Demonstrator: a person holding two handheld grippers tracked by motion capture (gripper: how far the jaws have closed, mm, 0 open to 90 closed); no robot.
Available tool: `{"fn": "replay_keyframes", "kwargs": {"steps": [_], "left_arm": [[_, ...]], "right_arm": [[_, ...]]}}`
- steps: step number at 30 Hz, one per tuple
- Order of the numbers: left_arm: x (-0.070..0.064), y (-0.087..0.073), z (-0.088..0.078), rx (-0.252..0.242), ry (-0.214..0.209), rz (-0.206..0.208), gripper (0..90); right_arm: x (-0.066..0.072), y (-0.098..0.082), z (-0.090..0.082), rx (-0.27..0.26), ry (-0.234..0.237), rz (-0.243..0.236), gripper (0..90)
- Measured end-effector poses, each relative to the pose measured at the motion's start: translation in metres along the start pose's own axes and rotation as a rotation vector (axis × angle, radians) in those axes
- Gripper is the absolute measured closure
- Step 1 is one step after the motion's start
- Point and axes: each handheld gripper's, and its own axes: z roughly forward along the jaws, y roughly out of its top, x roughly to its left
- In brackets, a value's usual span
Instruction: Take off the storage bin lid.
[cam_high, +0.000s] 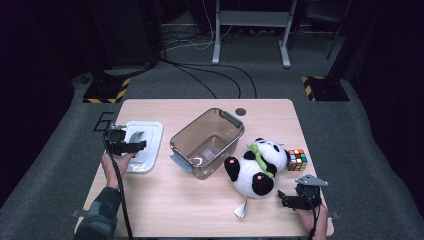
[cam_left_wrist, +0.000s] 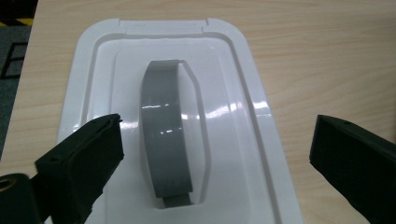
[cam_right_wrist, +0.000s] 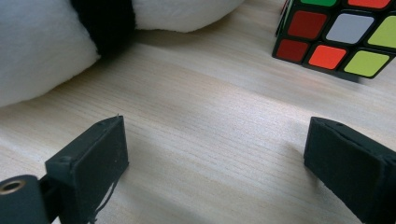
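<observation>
Left fingers: the left gripper (cam_left_wrist: 212, 154) has its fingers (cam_left_wrist: 84, 158) wide apart. Nothing is between them but air. They hang over the lid (cam_left_wrist: 116, 60), above its grey handle (cam_left_wrist: 166, 135).

Right fingers: the right gripper (cam_right_wrist: 215, 158) has its fingers (cam_right_wrist: 93, 154) wide apart too. They hold nothing. Bare counter (cam_right_wrist: 210, 102) lies between them.

Lid: white, flat on the counter at the left side (cam_high: 150, 132), apart from the box. The left hand (cam_high: 114, 165) is just beside it.

Box: a clear box (cam_high: 207, 142) stands open in the middle of the counter. I can see no toy inside.

Panda: a soft panda (cam_high: 255, 167) lies on its back just right of the box, near the right gripper (cam_high: 287, 199).

Cube: a colour cube (cam_high: 297, 160) sits beside the panda's head.

Done: I think the lid is off and put down, and the left fingers have let go of it.

Left to do: maybe the panda and the cube go into the box next, and then the lid goes on. That is only my guess.

Writing: a mark like a 6 (cam_high: 103, 121) is on the floor by the counter's far left corner. I can read no other words or brands.
</observation>
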Motion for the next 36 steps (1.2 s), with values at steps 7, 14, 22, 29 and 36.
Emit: {"fn": "replay_keyframes", "kwargs": {"steps": [7,14,22,29,36], "left_arm": [[-0.014,-0.017,-0.019,-0.013,-0.054,0.061,0.0],[-0.03,-0.041,-0.026,0.001,-0.109,0.147,0.0],[-0.055,-0.074,-0.028,0.018,-0.118,0.279,0.0],[-0.079,-0.097,-0.023,0.055,-0.156,0.38,0.0],[-0.094,-0.112,-0.012,0.092,-0.186,0.413,0.0]], "right_arm": [[0.0,0.0,0.0,0.0,-0.001,0.001,5.5],[0.0,0.0,0.0,0.0,-0.002,0.002,5.4],[0.0,0.0,0.0,0.001,-0.003,0.002,5.3],[0.001,0.0,0.0,0.001,-0.003,0.002,5.2],[0.001,0.0,0.0,0.001,-0.004,0.001,4.9]]}}
